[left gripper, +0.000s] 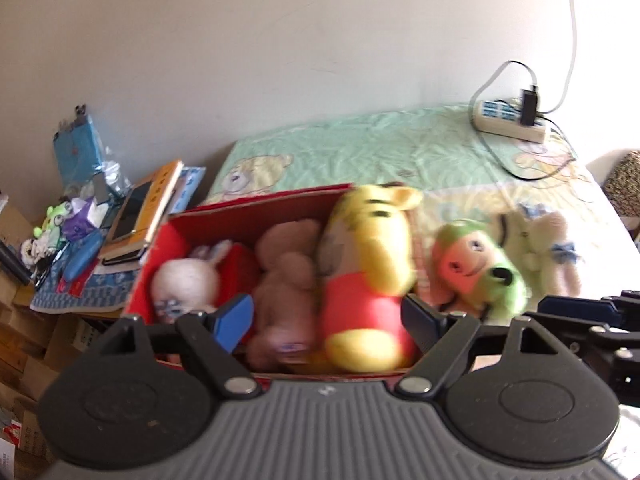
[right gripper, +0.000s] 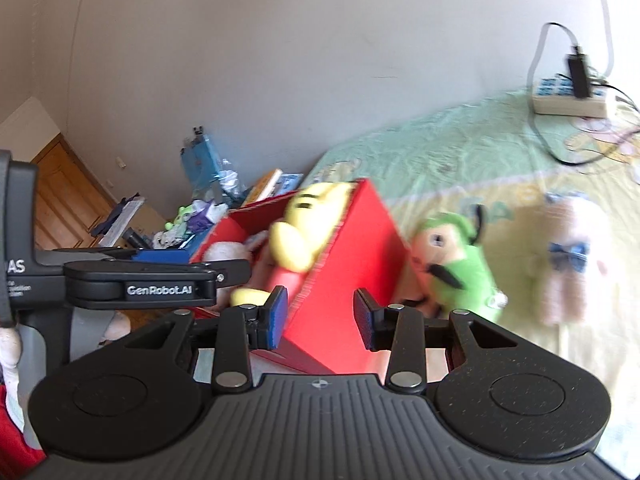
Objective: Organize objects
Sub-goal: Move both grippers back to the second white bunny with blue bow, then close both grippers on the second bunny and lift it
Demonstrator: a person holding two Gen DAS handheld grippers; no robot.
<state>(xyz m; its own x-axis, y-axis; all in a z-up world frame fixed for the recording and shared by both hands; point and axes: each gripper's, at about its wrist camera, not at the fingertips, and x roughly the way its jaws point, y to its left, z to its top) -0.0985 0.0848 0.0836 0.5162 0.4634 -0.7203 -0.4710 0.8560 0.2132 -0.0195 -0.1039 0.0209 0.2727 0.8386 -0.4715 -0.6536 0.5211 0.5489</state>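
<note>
A red cardboard box stands on the bed and holds a yellow bear in a red shirt, a brown plush and a white rabbit plush. My left gripper is open above the box, its fingers either side of the brown plush and bear, holding nothing. A green and pink plush and a cream plush lie on the bed right of the box. My right gripper is open and empty over the box's near corner. The green plush lies just beyond its right finger.
A power strip with a plugged charger and cables lies at the bed's far right. A cluttered side table with books and small items stands left of the box. Cardboard boxes are stacked below it. A wall runs behind.
</note>
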